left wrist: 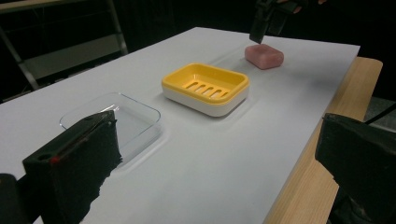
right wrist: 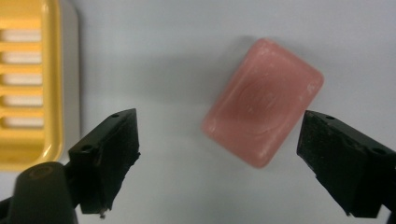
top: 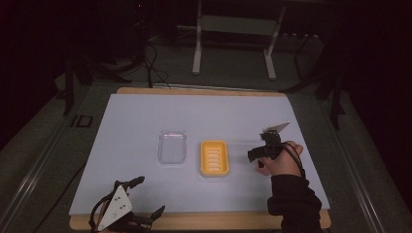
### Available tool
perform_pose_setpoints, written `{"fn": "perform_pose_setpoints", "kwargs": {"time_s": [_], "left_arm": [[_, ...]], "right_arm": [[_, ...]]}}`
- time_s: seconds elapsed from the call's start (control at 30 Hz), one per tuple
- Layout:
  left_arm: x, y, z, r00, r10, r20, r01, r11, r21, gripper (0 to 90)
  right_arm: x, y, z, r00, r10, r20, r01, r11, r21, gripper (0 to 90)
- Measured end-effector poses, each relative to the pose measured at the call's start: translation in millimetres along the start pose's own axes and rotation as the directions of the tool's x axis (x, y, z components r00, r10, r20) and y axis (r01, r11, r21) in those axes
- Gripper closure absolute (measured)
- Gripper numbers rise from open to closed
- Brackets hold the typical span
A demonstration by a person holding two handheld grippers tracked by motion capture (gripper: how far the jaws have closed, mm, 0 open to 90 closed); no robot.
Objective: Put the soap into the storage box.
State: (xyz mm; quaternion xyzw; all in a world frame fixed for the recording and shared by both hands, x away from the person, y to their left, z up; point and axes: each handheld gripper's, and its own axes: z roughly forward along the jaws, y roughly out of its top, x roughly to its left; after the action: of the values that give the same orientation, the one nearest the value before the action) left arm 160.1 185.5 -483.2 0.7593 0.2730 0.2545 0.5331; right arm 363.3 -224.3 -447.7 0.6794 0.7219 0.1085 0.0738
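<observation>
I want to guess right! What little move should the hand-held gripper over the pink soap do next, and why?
Probably lower the right hand-held gripper and shut it on the pink soap: its jaws stand open, the soap lies untouched between them, and the yellow soap dish sits empty.

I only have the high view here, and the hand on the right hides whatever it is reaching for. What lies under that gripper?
Observer: A pink bar of soap, flat on the white sheet.
Operator: Is it gripped?
Observer: No. The right gripper hangs above it with jaws wide, touching nothing.
Operator: How does the bar sit between them?
Observer: Askew, nearer one jaw than the other.
Operator: Anything in the yellow soap dish?
Observer: Nothing; the left gripper view shows its slotted floor bare, soap lying apart beyond it.
</observation>
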Motion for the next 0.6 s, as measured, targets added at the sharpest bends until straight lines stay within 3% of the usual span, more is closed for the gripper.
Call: {"fn": "perform_pose_setpoints", "kwargs": {"time_s": [0.1,0.17,0.27,0.37,0.47,0.6], "left_arm": [[-0.2,0.0,-0.2,1.0,-0.001,0.002,0.001,1.0,-0.001,0.3],[-0.2,0.0,0.0,1.0,0.0,0.002,0.0,1.0,0.0,0.3],[-0.2,0.0,0.0,1.0,0.001,0.003,-0.001,1.0,0.0,0.3],[-0.5,0.1,-0.2,1.0,0.002,0.006,-0.002,1.0,0.001,0.3],[-0.6,0.2,-0.2,0.9999,0.001,0.01,-0.001,1.0,-0.002,0.3],[-0.8,0.2,0.0,0.9999,0.003,0.013,-0.003,1.0,-0.001,0.3]], "right_arm": [[-2.2,2.2,3.2,1.0,0.006,0.006,-0.006,1.0,-0.001,11.5],[-4.8,5.8,7.9,0.9975,0.068,0.018,-0.067,0.997,-0.041,12.3],[-5.0,7.0,10.0,0.9965,0.08,0.025,-0.079,0.996,-0.038,12.5],[-7.6,10.4,21.9,0.9923,0.099,0.075,-0.099,0.995,0.0,13.6],[-9.3,10.8,23.9,0.9911,0.107,0.079,-0.108,0.994,0.007,15.2],[-14.5,12.9,34.7,0.9868,0.131,0.095,-0.137,0.989,0.059,19.9]]}}
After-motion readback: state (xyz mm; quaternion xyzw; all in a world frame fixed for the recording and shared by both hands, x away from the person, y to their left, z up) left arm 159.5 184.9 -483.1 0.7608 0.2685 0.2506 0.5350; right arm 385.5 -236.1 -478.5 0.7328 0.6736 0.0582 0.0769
